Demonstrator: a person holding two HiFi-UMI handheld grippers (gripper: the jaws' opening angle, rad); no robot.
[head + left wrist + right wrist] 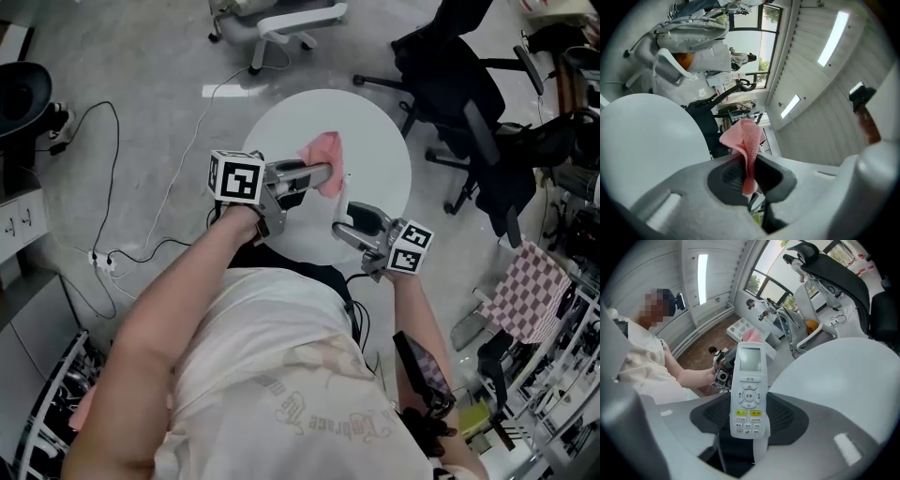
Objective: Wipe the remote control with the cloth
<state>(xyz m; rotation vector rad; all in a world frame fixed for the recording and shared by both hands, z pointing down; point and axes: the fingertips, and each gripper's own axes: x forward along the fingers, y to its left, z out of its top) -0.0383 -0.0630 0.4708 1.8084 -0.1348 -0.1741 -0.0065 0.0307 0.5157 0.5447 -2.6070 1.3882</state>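
Head view: left gripper (319,176) and right gripper (343,223) above the round white table (380,141).
There the pink cloth (325,150) sits at the left gripper's tips. Left gripper view: the jaws are closed on the cloth. Right gripper view: the jaws clamp the white remote control (749,394) by its lower end, buttons facing the camera.

White remote control (749,394), screen above yellow buttons, stands upright at frame centre, lower end clamped by the fingers (787,417) of the right gripper (749,416). Pink cloth (747,140), bunched, centre frame, pinched by the left gripper (747,177).
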